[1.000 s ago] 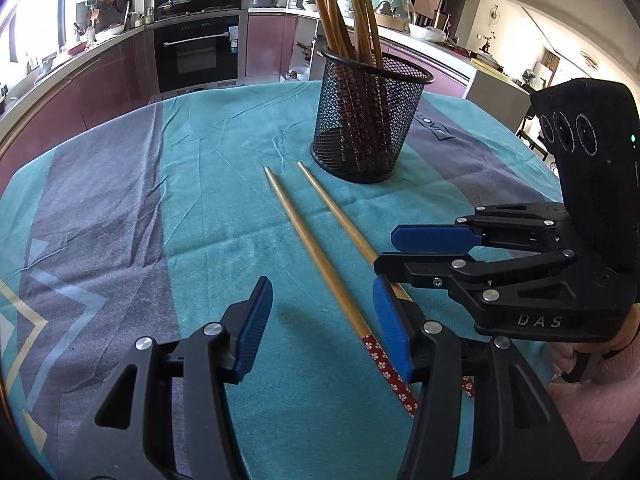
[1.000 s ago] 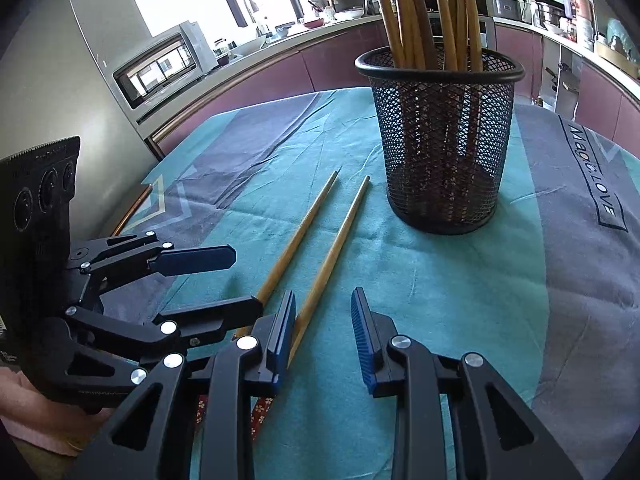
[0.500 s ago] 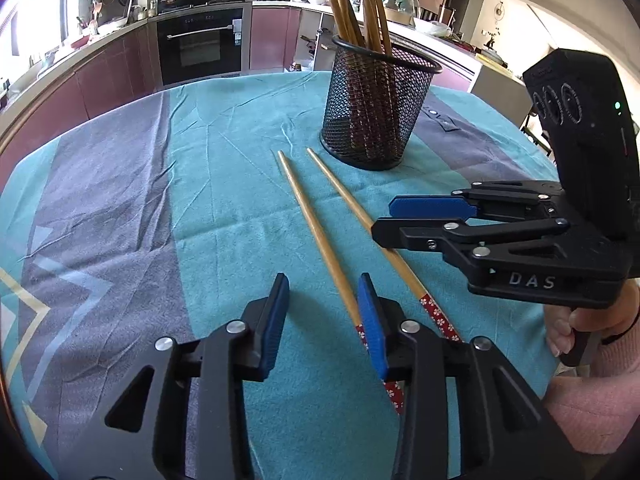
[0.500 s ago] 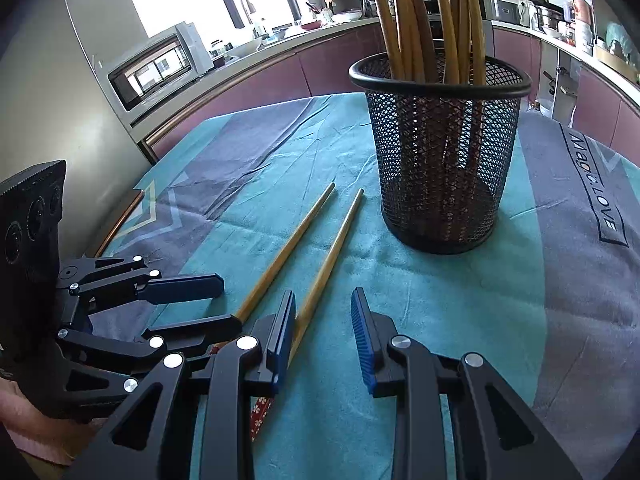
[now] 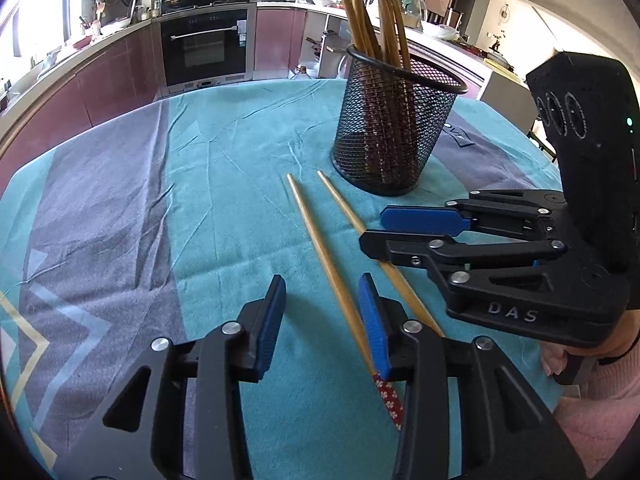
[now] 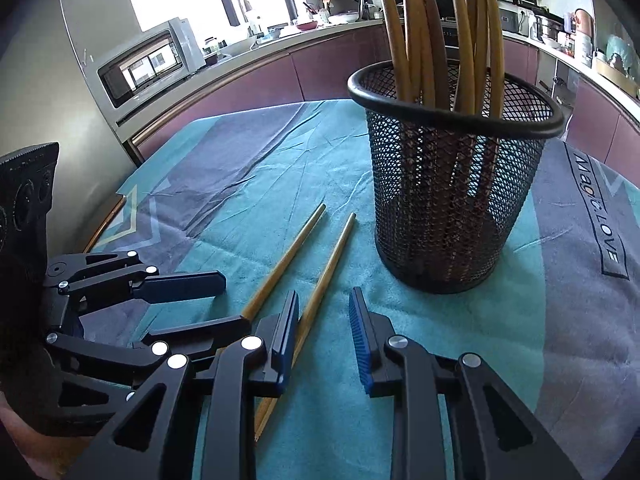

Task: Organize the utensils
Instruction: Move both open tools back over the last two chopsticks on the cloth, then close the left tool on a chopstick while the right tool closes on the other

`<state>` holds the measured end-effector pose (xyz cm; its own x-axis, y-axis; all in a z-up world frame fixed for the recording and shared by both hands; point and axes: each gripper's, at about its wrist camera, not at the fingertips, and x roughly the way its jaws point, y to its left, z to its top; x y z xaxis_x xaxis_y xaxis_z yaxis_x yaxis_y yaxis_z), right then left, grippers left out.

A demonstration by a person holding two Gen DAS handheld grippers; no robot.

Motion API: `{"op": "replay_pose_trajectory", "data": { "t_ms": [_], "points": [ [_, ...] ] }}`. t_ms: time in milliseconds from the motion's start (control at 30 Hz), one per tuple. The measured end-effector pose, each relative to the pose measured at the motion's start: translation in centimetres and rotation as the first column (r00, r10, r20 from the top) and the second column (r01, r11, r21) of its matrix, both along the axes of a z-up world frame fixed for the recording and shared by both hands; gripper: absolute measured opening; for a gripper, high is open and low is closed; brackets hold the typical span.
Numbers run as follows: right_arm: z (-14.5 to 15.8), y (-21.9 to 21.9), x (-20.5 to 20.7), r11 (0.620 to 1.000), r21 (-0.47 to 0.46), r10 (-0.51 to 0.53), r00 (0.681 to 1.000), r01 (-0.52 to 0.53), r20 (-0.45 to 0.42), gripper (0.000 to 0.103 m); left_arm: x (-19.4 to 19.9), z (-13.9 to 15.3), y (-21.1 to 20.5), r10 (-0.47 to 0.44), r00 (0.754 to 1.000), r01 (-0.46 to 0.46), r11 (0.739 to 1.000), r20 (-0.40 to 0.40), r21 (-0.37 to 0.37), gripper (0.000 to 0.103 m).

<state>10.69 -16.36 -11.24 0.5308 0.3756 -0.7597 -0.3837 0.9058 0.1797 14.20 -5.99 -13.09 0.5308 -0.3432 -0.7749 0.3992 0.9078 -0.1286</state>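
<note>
Still at the pickup step, two loose sticks to go. Left claw [image 5: 320,320] part open, gripping nothing, one chopstick [image 5: 320,248] lying by its right pad. Right claw [image 6: 324,336] narrower, jaws closing, nothing pinched, other chopstick [image 6: 327,272] beside its left pad. Probably needed centring, then a squeeze. Cup [image 5: 396,136] just ahead.

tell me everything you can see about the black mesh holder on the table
The mesh holder is a round cup of black wire mesh with a thick smooth black rim, slightly narrower at the base. It stands upright on the teal and grey tablecloth, holding a bundle of tan chopsticks that lean against the rim and stick out well above it. Two loose chopsticks lie on the cloth beside it, not touching it. Neither gripper touches it.
</note>
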Motion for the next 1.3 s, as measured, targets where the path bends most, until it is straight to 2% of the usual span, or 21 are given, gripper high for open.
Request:
{"op": "replay_pose_trajectory", "data": {
  "t_ms": [200,400,533,933,1300],
  "points": [
    [0.0,0.4,0.5,1.000,-0.025,-0.001,1.000,0.001,0.005,0.019,0.9,-0.2,-1.0,-0.011,1.000,0.011,1.000,-0.005,0.016,0.028],
    [-0.1,0.1,0.8,1.000,-0.017,-0.006,1.000,0.006,0.000,0.015,2.0,-0.4,-1.2,-0.003,1.000,0.004,1.000,-0.010,0.020,0.023],
    [-0.1,-0.3,0.9,1.000,-0.008,-0.008,1.000,0.008,-0.006,0.012,2.1,-0.6,-1.0,0.008,1.000,-0.008,1.000,-0.008,0.025,0.014],
    [-0.1,-0.3,0.8,1.000,-0.020,-0.011,1.000,0.011,-0.003,0.010,2.3,-0.6,-1.0,0.031,0.999,-0.031,0.999,-0.012,0.022,0.011],
    [0.0,-1.3,0.8,0.999,0.036,-0.037,0.999,0.037,-0.018,0.006,2.2,-0.5,-0.7,0.066,0.998,-0.066,0.998,-0.016,0.004,0.007]
  ]
}}
